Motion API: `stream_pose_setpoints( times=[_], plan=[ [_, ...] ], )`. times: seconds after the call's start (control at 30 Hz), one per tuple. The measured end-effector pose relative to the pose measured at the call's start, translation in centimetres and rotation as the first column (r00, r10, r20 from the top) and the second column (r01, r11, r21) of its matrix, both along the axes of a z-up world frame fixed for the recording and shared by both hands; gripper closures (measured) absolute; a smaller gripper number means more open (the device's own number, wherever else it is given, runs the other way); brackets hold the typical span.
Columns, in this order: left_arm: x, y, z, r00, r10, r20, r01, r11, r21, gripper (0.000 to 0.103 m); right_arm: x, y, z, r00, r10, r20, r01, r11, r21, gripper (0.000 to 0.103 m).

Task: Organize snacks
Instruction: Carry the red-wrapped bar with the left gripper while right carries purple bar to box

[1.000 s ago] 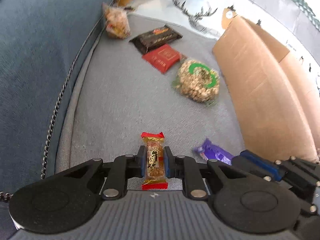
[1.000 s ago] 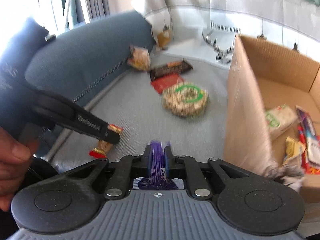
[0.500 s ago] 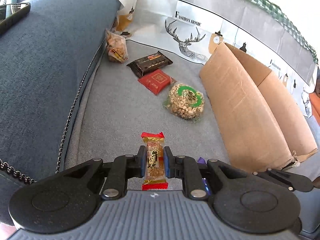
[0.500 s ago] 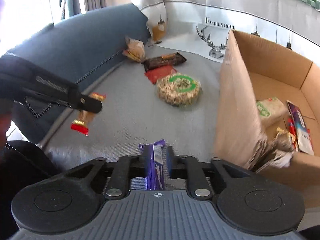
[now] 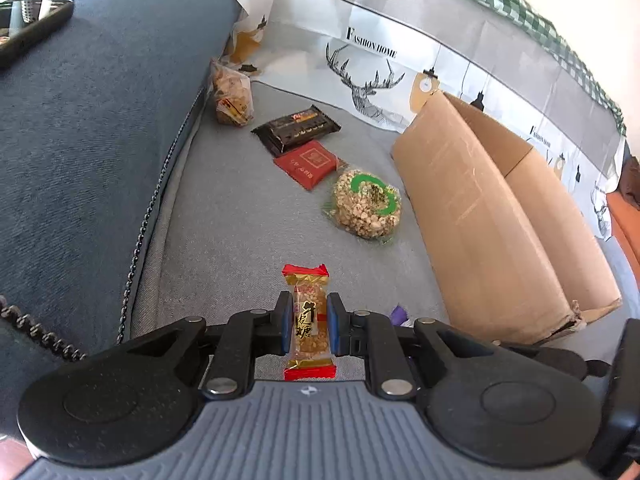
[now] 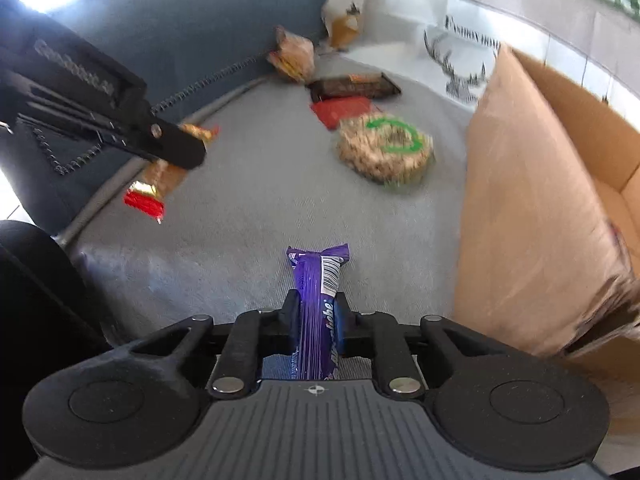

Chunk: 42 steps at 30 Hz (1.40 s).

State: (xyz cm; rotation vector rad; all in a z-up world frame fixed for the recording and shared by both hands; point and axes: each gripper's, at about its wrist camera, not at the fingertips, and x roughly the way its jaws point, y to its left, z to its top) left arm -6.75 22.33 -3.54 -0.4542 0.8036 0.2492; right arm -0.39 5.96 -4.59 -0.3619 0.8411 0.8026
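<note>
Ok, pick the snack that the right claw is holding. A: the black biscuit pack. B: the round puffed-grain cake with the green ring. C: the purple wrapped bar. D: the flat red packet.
C: the right claw is clamped on the purple wrapped bar; the other three lie on the sofa seat.

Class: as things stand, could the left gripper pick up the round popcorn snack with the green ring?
Probably not yet: the left gripper is shut on a peanut candy. The sofa seat up to the popcorn snack looks clear, though.
</note>
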Motion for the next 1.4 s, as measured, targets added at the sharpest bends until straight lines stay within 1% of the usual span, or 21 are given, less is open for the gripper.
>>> stream_pose_setpoints(
  times=[0.07, 0.17, 0.27, 0.37, 0.4, 0.47, 0.5, 0.57, 0.63, 0.67, 0.77, 0.83, 0.9, 0.97, 1.0, 1.07, 1.2, 1.27, 1.3, 1.4],
  plan=[
    [-0.4, -0.1, 0.4, 1.000, 0.003, 0.021, -0.003, 1.000, -0.002, 0.084, -0.4, -0.5, 1.5, 0.999, -0.010, 0.036, 0.008, 0.999, 0.043, 0.086],
    [-0.9, -0.5, 1.0, 0.999, -0.003, 0.052, 0.003, 1.000, 0.007, 0.084, -1.0, -1.9, 4.7, 0.994, -0.042, 0.100, 0.029, 0.992, 0.125, 0.086],
    [-1.3, -1.1, 1.8, 0.996, -0.009, 0.090, 0.007, 1.000, 0.027, 0.084, -1.5, -3.7, 8.1, 0.980, -0.081, 0.184, 0.044, 0.980, 0.194, 0.086],
    [-1.7, -1.6, 2.3, 0.993, -0.013, 0.121, 0.008, 0.999, 0.040, 0.084, -1.8, -6.4, 11.4, 0.949, -0.116, 0.295, 0.034, 0.963, 0.268, 0.086],
    [-1.8, -1.7, 2.5, 0.992, -0.013, 0.127, 0.007, 0.999, 0.045, 0.084, -1.8, -7.6, 12.1, 0.935, -0.131, 0.330, 0.029, 0.955, 0.296, 0.086],
    [-2.0, -1.8, 2.8, 0.990, -0.010, 0.139, 0.003, 0.999, 0.051, 0.084, -1.3, -10.1, 12.5, 0.916, -0.172, 0.364, 0.041, 0.939, 0.341, 0.086],
    [-2.0, -1.9, 3.0, 0.990, -0.009, 0.143, 0.002, 0.999, 0.053, 0.084, -0.9, -11.2, 12.3, 0.908, -0.201, 0.368, 0.062, 0.933, 0.355, 0.086],
    [-2.2, -1.7, 3.6, 0.988, 0.001, 0.152, -0.007, 0.999, 0.038, 0.084, 0.4, -13.3, 11.7, 0.901, -0.270, 0.338, 0.135, 0.917, 0.375, 0.086],
    [-2.5, -1.5, 4.7, 0.984, 0.024, 0.179, -0.026, 1.000, 0.006, 0.084, 1.8, -15.3, 11.9, 0.891, -0.349, 0.290, 0.201, 0.876, 0.438, 0.086],
    [-2.8, -1.7, 5.3, 0.980, 0.030, 0.196, -0.031, 1.000, 0.002, 0.084, 2.2, -16.1, 12.0, 0.885, -0.377, 0.275, 0.223, 0.859, 0.462, 0.086],
    [-3.1, -2.8, 6.4, 0.972, 0.021, 0.232, -0.025, 1.000, 0.011, 0.084, 3.2, -17.4, 11.7, 0.880, -0.415, 0.233, 0.264, 0.833, 0.487, 0.086],
    [-3.1, -3.7, 6.9, 0.966, -0.008, 0.259, -0.005, 0.999, 0.047, 0.084, 3.7, -17.8, 11.4, 0.880, -0.421, 0.221, 0.271, 0.826, 0.494, 0.086],
    [-2.9, -4.5, 6.4, 0.962, -0.043, 0.270, 0.020, 0.996, 0.088, 0.084, 3.8, -17.5, 11.0, 0.880, -0.419, 0.221, 0.266, 0.823, 0.502, 0.086],
    [-2.1, -4.8, 5.5, 0.971, -0.057, 0.232, 0.029, 0.992, 0.120, 0.084, 3.8, -17.6, 11.0, 0.880, -0.420, 0.221, 0.260, 0.816, 0.516, 0.086],
    [-1.6, -4.5, 5.5, 0.974, -0.044, 0.221, 0.023, 0.995, 0.099, 0.084, 3.9, -17.7, 11.0, 0.880, -0.421, 0.218, 0.258, 0.812, 0.524, 0.086],
    [-1.2, -3.8, 5.7, 0.970, -0.017, 0.242, 0.002, 0.998, 0.060, 0.084, 4.2, -18.4, 11.2, 0.876, -0.432, 0.213, 0.264, 0.800, 0.539, 0.086],
    [-0.9, -3.6, 5.6, 0.967, -0.004, 0.257, -0.003, 1.000, 0.027, 0.084, 4.6, -20.3, 11.4, 0.866, -0.460, 0.197, 0.287, 0.779, 0.557, 0.086],
    [-0.9, -3.9, 6.1, 0.961, 0.001, 0.278, -0.008, 1.000, 0.023, 0.084, 5.3, -21.2, 11.7, 0.853, -0.482, 0.199, 0.309, 0.775, 0.552, 0.086],
    [-0.9, -4.1, 6.4, 0.959, 0.000, 0.285, -0.008, 1.000, 0.027, 0.084, 5.9, -21.6, 12.0, 0.846, -0.491, 0.206, 0.319, 0.777, 0.542, 0.086],
    [-0.8, -5.2, 7.3, 0.956, -0.013, 0.293, -0.002, 0.999, 0.053, 0.084, 8.5, -22.6, 12.8, 0.841, -0.488, 0.234, 0.316, 0.793, 0.521, 0.086]
  ],
)
